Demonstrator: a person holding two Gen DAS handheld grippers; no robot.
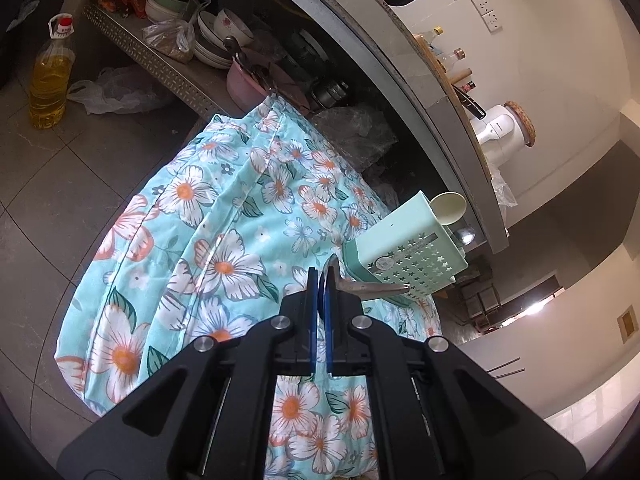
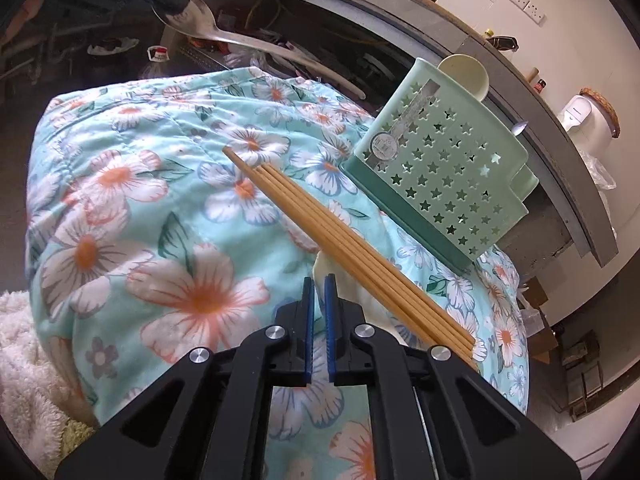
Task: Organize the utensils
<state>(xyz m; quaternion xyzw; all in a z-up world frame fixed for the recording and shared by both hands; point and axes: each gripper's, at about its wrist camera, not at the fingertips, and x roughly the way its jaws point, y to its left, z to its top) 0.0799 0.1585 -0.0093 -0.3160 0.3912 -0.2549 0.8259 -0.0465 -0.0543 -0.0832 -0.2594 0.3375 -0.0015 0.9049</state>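
Chopsticks: bamboo, bundled side by side, slanting across the floral quilt just beside the base of the utensil holder; lying over a cream thing.
Utensil holder: mint green, punched with stars, tipped over at a slant on the quilt, close under the grey worktop edge; cream scoop and a small metal bowl poking from its mouth.
Left gripper: jaws closed tight on the bowl edge of a metal spoon; handle sticking out sideways, tip at the holder's perforated side.
Right gripper: jaws drawn together to a narrow slit, low over the quilt, just beside the chopsticks; cream thing right at the tips, but pinched or merely behind them cannot be told.
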